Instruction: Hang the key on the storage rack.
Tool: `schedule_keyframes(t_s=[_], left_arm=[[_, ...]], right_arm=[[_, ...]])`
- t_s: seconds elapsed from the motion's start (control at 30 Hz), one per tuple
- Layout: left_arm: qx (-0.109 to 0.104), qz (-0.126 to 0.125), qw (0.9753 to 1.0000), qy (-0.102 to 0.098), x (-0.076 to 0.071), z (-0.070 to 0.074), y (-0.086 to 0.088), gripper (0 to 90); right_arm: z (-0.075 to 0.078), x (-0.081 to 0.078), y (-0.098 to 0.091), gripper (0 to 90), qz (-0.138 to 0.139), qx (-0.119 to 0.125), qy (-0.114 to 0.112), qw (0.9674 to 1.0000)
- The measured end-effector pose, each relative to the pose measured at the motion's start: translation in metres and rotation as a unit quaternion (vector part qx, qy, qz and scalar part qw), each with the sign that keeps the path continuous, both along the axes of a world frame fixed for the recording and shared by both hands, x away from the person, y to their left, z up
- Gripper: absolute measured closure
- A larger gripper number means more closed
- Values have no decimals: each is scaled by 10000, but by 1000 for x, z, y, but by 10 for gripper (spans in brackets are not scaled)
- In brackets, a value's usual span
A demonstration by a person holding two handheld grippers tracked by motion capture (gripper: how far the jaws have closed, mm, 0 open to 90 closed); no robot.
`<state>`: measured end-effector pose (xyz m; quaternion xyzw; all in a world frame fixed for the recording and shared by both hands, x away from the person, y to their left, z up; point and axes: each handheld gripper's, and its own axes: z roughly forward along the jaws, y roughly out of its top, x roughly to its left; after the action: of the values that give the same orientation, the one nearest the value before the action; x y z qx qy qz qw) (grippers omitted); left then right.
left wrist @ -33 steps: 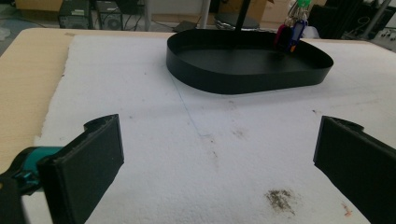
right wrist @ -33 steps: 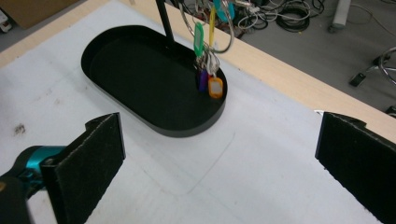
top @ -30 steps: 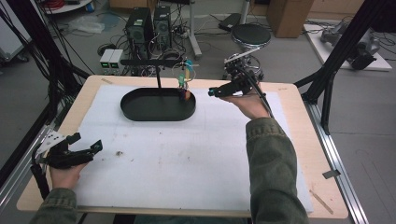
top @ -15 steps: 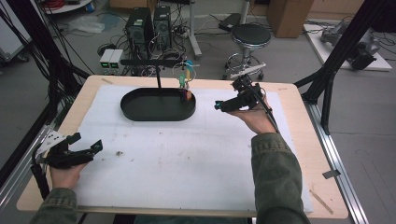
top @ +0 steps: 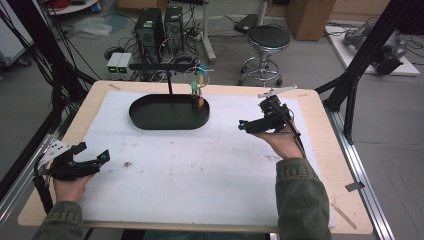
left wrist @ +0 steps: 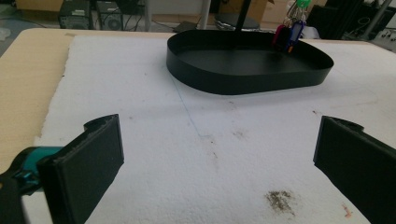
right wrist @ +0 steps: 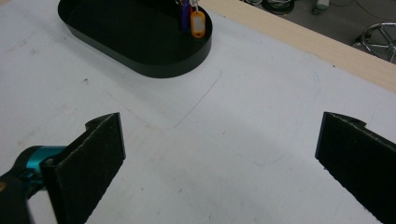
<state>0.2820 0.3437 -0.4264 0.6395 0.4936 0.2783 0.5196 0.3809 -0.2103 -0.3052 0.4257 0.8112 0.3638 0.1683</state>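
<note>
1. The key tags (top: 199, 84) hang from a stand at the far right end of the black oval tray (top: 150, 120), well ahead of both grippers' fingers.
2. The right gripper (top: 248, 124) is held above the white mat (top: 200, 170), fingers spread wide, gripping nothing, right of the tray.
3. The left gripper (top: 90, 161) sits low at the mat's near left edge, fingers spread wide with nothing between them.

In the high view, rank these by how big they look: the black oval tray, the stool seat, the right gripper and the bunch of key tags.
1. Black oval tray
2. Stool seat, though it stands farther off, so its true size is unsure
3. Right gripper
4. Bunch of key tags
</note>
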Motion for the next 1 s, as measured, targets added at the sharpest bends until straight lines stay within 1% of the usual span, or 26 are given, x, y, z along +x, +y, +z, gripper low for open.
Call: schedule_keyframes(t_s=[0.07,0.1,0.17,0.3,0.43,0.47,0.5,0.53,0.67,0.7,0.77,0.8,0.9,1.0], left_arm=[[-6,1,10000,-7,0,0,0,20],[-6,1,10000,-7,0,0,0,20],[0,3,10000,-2,0,0,0,20],[-1,1,10000,4,0,0,0,20],[1,0,10000,2,0,0,0,20],[0,3,10000,3,0,0,0,20],[0,3,10000,3,0,0,0,20],[0,5,10000,3,0,0,0,20],[3,-5,10000,-2,0,0,0,20],[-2,-3,10000,1,0,0,0,20],[1,-3,10000,4,0,0,-1,20],[4,-3,10000,4,0,0,-1,20],[10,-2,10000,1,0,0,0,20],[5,0,10000,3,0,0,0,20]], right_arm=[[-5,-3,-2,5,-35,-16,-3,10000],[-5,-3,-2,5,-35,-16,-3,10000],[-13,-9,-7,5,-66,40,-12,10000],[-24,-17,-14,5,-148,48,13,9999],[-34,-26,-22,5,-250,151,-2,9996],[-37,-28,-23,5,-261,154,29,9995],[-37,-28,-23,5,-261,154,29,9995],[-41,-33,-27,5,-287,142,25,9995],[-47,-42,-34,5,-364,201,-32,9991],[-47,-42,-34,5,-364,201,-32,9991],[-54,-48,-40,5,-497,258,-56,9984],[-56,-50,-42,5,-550,244,-41,9982],[-62,-55,-49,5,-687,380,-118,9968],[-66,-59,-53,5,-796,411,-134,9959]])
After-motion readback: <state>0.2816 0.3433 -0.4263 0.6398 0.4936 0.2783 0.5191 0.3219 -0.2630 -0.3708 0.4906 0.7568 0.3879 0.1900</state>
